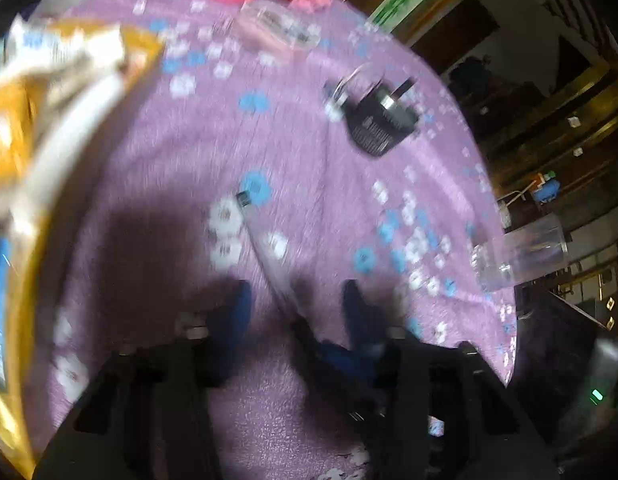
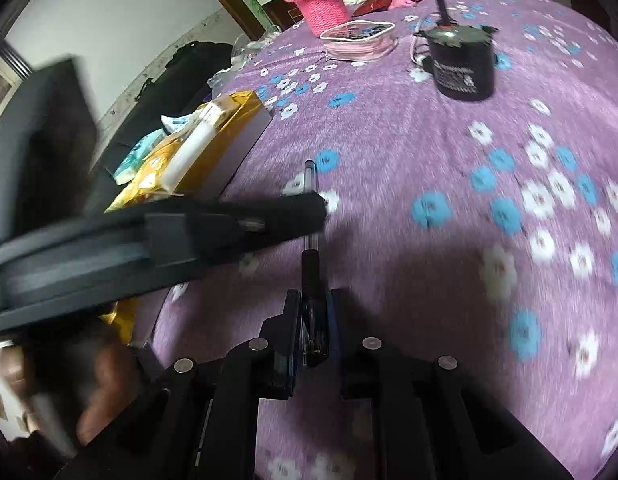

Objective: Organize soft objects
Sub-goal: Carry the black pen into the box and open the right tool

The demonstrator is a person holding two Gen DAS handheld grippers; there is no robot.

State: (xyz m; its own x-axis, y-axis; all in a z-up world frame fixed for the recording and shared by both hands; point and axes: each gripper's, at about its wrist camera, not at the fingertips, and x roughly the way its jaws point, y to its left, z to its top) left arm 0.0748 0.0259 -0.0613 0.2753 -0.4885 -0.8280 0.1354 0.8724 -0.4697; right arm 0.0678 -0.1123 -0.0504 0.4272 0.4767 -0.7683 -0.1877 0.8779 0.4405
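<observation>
Left gripper [image 2: 323,208] reaches in from frame left, jaws apart around the clear pen [image 2: 311,248] lying mid-frame on the purple floral cloth [image 2: 429,152], right gripper [image 2: 313,308] at lower center clenched on the pen's dark end.

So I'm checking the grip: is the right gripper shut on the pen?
Shut on it: the right gripper has both fingers pressed against the pen barrel.

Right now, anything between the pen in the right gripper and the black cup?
Yes: the left gripper reaches across the pen's clear far half from the left. Past it, only purple cloth lies before the black cup.
</observation>
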